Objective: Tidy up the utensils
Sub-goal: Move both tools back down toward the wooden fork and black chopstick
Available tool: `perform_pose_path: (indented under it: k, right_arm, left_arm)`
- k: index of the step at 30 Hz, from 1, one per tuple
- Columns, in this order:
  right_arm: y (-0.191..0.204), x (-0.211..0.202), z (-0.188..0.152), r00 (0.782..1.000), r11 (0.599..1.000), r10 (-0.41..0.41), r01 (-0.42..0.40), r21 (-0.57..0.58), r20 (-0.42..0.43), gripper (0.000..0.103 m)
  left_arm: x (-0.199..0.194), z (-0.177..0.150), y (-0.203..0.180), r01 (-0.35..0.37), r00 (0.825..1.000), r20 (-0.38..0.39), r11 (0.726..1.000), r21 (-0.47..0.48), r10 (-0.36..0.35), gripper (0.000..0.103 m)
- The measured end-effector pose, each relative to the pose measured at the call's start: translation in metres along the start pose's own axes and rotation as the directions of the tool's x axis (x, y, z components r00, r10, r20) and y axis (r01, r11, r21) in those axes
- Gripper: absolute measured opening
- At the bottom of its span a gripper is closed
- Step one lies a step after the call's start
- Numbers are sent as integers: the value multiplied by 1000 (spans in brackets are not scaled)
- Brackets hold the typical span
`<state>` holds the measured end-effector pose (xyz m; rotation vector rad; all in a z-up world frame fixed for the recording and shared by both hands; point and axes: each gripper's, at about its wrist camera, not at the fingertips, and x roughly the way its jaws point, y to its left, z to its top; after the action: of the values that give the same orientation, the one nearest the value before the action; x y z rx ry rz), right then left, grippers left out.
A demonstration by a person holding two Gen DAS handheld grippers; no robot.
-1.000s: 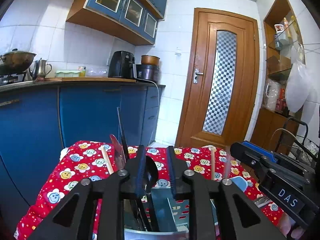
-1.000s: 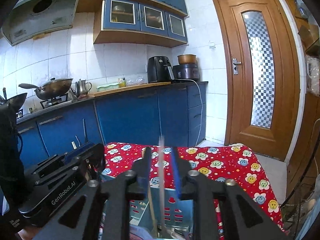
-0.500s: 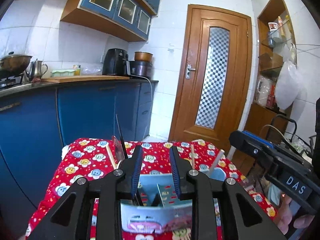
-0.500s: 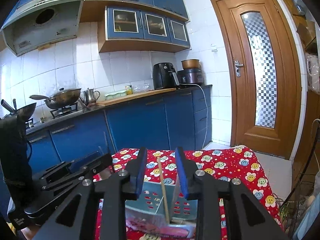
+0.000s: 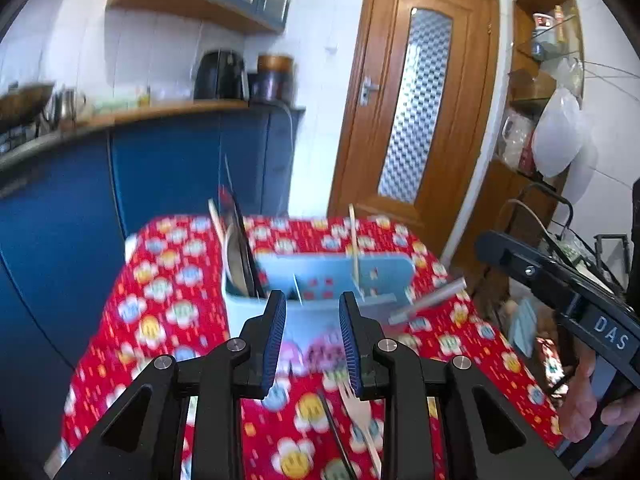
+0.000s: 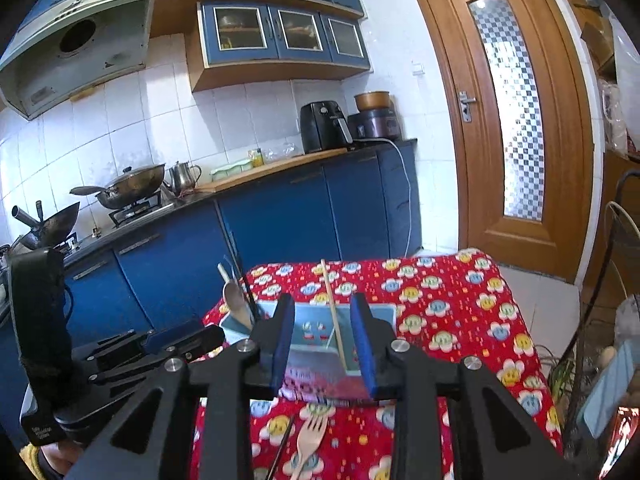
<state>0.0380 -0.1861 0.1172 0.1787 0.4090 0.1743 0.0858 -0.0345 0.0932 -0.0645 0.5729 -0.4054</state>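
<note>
Left wrist view: your left gripper (image 5: 312, 338) and right gripper (image 6: 325, 342) both hang empty, jaws parted, short of the blue utensil caddy (image 5: 320, 276). Next, reach for the wooden fork (image 6: 310, 438) lying on the red tablecloth (image 6: 452, 308).

black hand-held gripper (image 5: 312, 340) frames, blue ribbed pads (image 5: 274, 340), silver screws, white "das" label.

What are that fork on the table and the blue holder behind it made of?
The fork looks like pale, unvarnished wood or bamboo: matt tan, with no shine. The holder seems to be light blue plastic, smooth and slightly glossy, with small cut-out slots in its wall. The spoon standing in it looks like the same matt wood. The tablecloth beneath appears to be printed fabric.
</note>
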Motion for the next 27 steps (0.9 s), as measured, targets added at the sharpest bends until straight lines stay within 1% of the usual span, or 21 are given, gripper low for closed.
perform_pose_path:
  k: [4,8,12,17,19,23,24,27]
  right_arm:
    - [1,-10,-12,999,1000,-6,5,-10,-40,32]
    - [-3,-18,-26,996,1000,-3,3,6,-90,33]
    - [-10,-21,-41,990,1000,-10,14,24,-139,35]
    - [-21,-22,-59,981,998,-20,31,56,-191,36]
    - [-26,-22,-66,978,997,-19,35,71,-209,38]
    - [-33,-20,-77,969,994,-12,38,101,-246,40]
    - [-35,-20,-79,968,994,-12,39,104,-251,40]
    - [-40,-18,-84,964,992,-6,39,119,-266,40]
  left_arm:
    - [1,-13,0,8,997,-78,999,-32,-10,28]
    - [3,-26,-2,16,988,-150,999,-45,-22,28]
    - [6,-40,-6,20,977,-213,999,-49,-30,28]
    - [12,-59,-12,14,956,-291,999,-45,-26,28]
    - [16,-67,-13,15,946,-322,999,-43,-28,28]
    - [28,-81,-17,15,916,-401,999,-43,-31,28]
    - [30,-83,-18,16,911,-412,999,-45,-33,28]
    - [36,-91,-22,15,888,-460,999,-41,-32,28]
